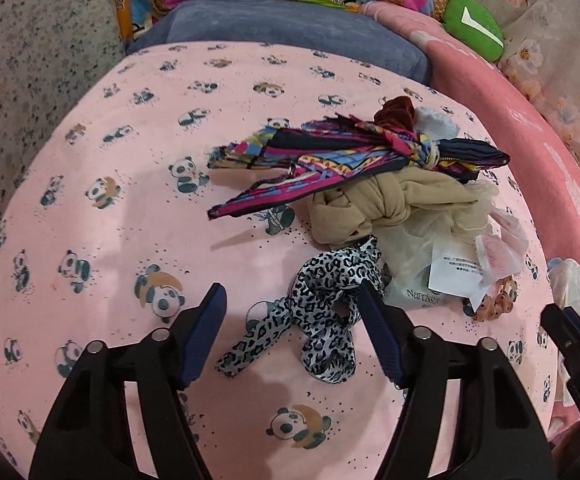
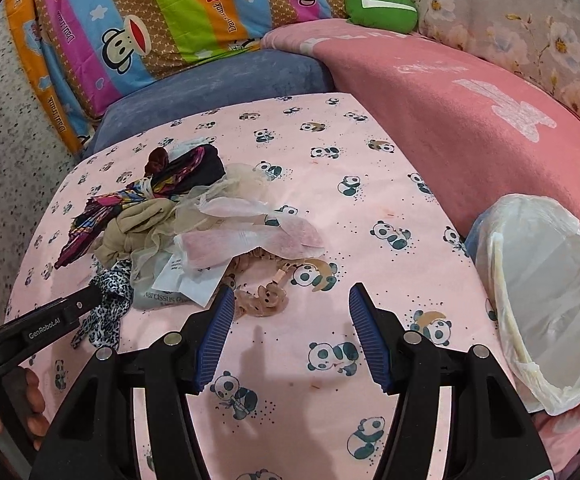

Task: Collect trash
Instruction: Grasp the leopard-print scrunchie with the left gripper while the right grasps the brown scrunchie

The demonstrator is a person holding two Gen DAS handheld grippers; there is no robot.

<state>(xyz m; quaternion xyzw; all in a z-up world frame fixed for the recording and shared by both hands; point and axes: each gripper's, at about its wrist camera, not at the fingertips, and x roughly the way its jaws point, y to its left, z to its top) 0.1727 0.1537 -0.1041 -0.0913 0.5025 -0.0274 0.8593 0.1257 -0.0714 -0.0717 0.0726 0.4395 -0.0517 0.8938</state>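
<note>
Bright, even indoor light; soft shadows fall on the panda sheet (image 1: 90, 152); strong fisheye bending, dark vignetted corners.

"GenRobot.AI" on left hand-held gripper (image 2: 97, 298)

My blue-padded left gripper (image 1: 292, 308) frames a black-and-white leopard-print ribbon (image 1: 322, 312) on the pink panda-print sheet (image 1: 90, 140); a magenta-and-blue striped scarf (image 1: 310, 156) lies right of centre, a green cushion (image 1: 474, 28) upper right.

Black tongs (image 1: 292, 312) with blue ribbed pads (image 1: 206, 332), silver screws, apparently "GenRobot.AI" lettering.
</note>
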